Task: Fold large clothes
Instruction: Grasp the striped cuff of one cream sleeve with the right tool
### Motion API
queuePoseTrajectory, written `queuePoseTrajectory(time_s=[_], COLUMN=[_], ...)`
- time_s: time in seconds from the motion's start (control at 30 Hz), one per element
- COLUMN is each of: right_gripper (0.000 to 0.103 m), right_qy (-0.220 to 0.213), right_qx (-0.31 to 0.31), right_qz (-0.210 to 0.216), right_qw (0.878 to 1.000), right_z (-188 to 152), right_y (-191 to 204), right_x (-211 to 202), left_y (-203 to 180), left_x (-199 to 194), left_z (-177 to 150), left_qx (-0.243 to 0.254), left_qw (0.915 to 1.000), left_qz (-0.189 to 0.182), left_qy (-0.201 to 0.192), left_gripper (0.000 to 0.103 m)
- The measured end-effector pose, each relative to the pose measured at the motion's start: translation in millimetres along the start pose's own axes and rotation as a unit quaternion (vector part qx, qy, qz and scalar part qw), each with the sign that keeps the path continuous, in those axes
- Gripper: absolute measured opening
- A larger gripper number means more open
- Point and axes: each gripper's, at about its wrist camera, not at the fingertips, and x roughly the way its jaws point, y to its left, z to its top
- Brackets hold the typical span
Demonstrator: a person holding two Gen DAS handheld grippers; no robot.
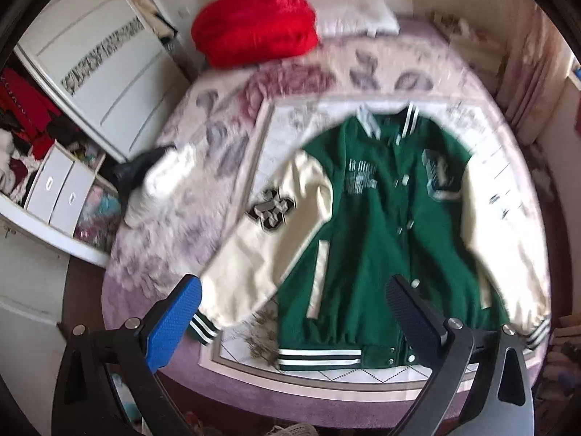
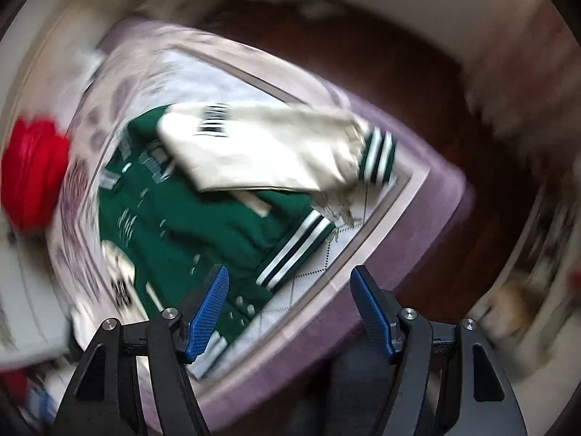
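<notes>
Nearest the lens, the left tool [image 1: 292, 312] hangs released above the hem of the green jacket [image 1: 381, 225], nothing between its fingers. The right tool [image 2: 290, 309] is likewise released and empty near the same hem. The jacket lies face up on the bed [image 1: 174, 239], collar toward the red bundle [image 1: 254, 21] at the far end. Both cream sleeves lie spread beside the jacket's body; judging by that, no fold is made yet, and sleeves and body remain to be folded.

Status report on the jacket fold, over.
Left gripper open, empty, above the jacket. Right gripper open, empty. Jacket flat on the bed, sleeves out, unfolded. Nothing on it; red bundle clear.
</notes>
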Motion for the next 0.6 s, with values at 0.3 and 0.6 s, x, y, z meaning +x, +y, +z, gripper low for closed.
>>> queuePoseTrajectory(time_s=[0.3,0.6], right_gripper=[0.072,0.023], right_qy=[0.033,-0.105], right_qx=[0.226,0.264], right_qz=[0.082,0.141], right_qw=[0.97,0.948], right_z=[56,92], right_y=[-133,-125], right_x=[214,252], left_y=[-105,-153], left_x=[154,222], left_z=[-37,-32], left_qx=[0.02,0.053], left_qw=[0.994,0.9934], left_qz=[0.021,0.007], left_qy=[0.105,0.102], left_gripper=[0.103,0.103])
